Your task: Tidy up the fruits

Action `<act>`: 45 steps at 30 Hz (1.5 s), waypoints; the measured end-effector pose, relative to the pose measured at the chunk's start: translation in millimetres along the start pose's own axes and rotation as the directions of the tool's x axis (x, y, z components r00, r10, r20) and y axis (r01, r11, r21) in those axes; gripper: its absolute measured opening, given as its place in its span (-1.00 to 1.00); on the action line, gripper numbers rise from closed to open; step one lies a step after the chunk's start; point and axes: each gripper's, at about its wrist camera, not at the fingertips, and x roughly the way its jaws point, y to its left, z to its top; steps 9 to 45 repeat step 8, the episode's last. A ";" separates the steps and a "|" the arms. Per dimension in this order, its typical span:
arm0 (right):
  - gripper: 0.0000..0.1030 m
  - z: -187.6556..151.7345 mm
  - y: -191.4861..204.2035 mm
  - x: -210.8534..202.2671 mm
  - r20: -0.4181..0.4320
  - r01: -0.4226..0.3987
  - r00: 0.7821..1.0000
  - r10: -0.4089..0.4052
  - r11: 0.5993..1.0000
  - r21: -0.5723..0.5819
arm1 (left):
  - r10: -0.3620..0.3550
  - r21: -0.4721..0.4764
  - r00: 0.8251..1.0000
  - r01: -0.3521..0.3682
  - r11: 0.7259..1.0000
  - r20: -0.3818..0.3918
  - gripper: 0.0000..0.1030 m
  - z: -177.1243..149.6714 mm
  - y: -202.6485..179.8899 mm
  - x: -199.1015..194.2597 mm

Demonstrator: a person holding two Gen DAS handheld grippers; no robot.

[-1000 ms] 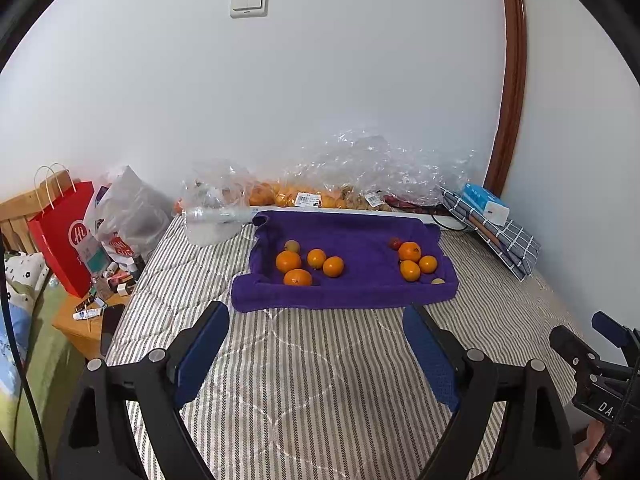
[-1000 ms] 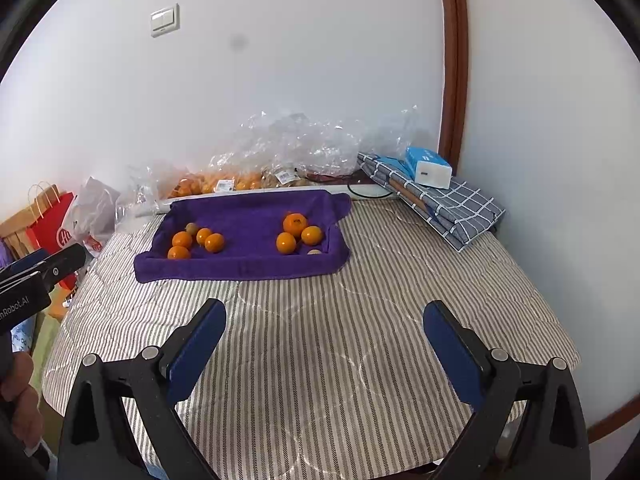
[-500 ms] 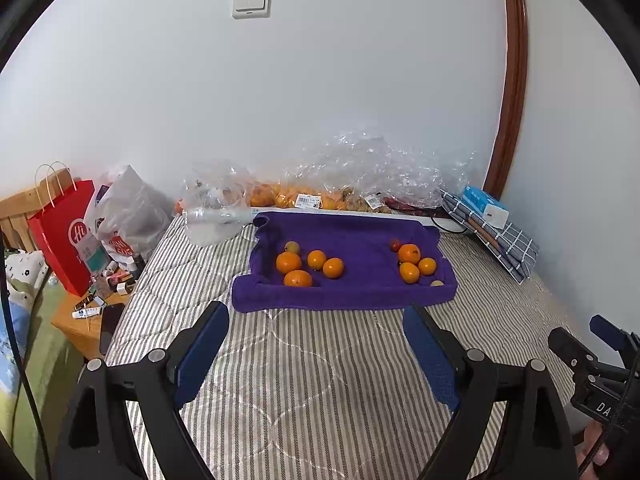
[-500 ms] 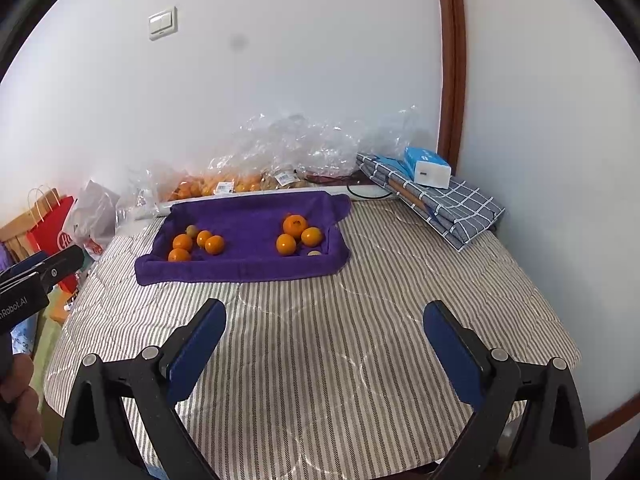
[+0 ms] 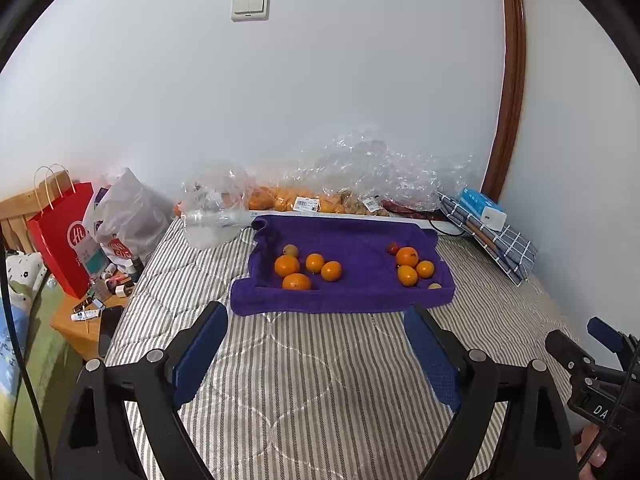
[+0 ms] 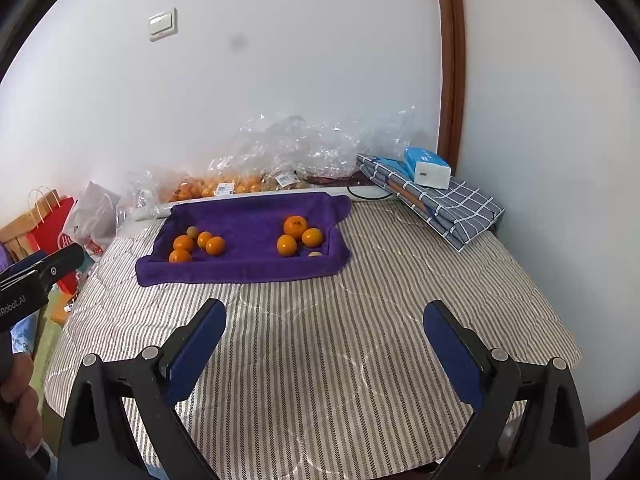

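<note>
Oranges lie on a purple towel (image 5: 352,240) spread over the striped bed (image 5: 320,360), at the centre of both views. Seven can be counted, in two groups. The left group has four oranges (image 5: 287,265) bunched close together, with one small brownish fruit (image 5: 291,249) just behind them. The right group has three oranges (image 5: 407,256) touching or nearly touching, one small red fruit (image 5: 393,247) at its upper left, and one small pale fruit (image 5: 434,286) near the towel's lower right edge. Behind the towel, against the wall, clear plastic bags (image 5: 360,176) hold more orange fruit, too crowded to count.

At the upper right of the bed sits one folded checked cloth (image 6: 448,200) with one blue and white box (image 6: 426,166) on top. At the far left stands one red paper bag (image 5: 64,236).

Both tools hang over the bare stripes, well short of the towel. The left gripper (image 5: 316,352) has its two blue fingers (image 5: 200,352) spread wide with nothing between them; the right gripper (image 6: 324,344) is likewise spread and empty.
</note>
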 end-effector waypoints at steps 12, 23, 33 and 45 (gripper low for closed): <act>0.90 1.3 -0.3 6.0 -0.006 -0.006 1.000 0.006 1.000 -0.002 | 0.002 0.009 1.000 -0.002 1.000 0.003 0.76 1.2 0.6 8.8; 0.90 1.3 -0.3 6.0 -0.006 -0.006 1.000 0.006 1.000 -0.002 | 0.002 0.009 1.000 -0.002 1.000 0.003 0.76 1.2 0.6 8.8; 0.90 1.3 -0.3 6.0 -0.006 -0.006 1.000 0.006 1.000 -0.002 | 0.002 0.009 1.000 -0.002 1.000 0.003 0.76 1.2 0.6 8.8; 0.90 1.3 -0.3 6.0 -0.006 -0.006 1.000 0.006 1.000 -0.002 | 0.002 0.009 1.000 -0.002 1.000 0.003 0.76 1.2 0.6 8.8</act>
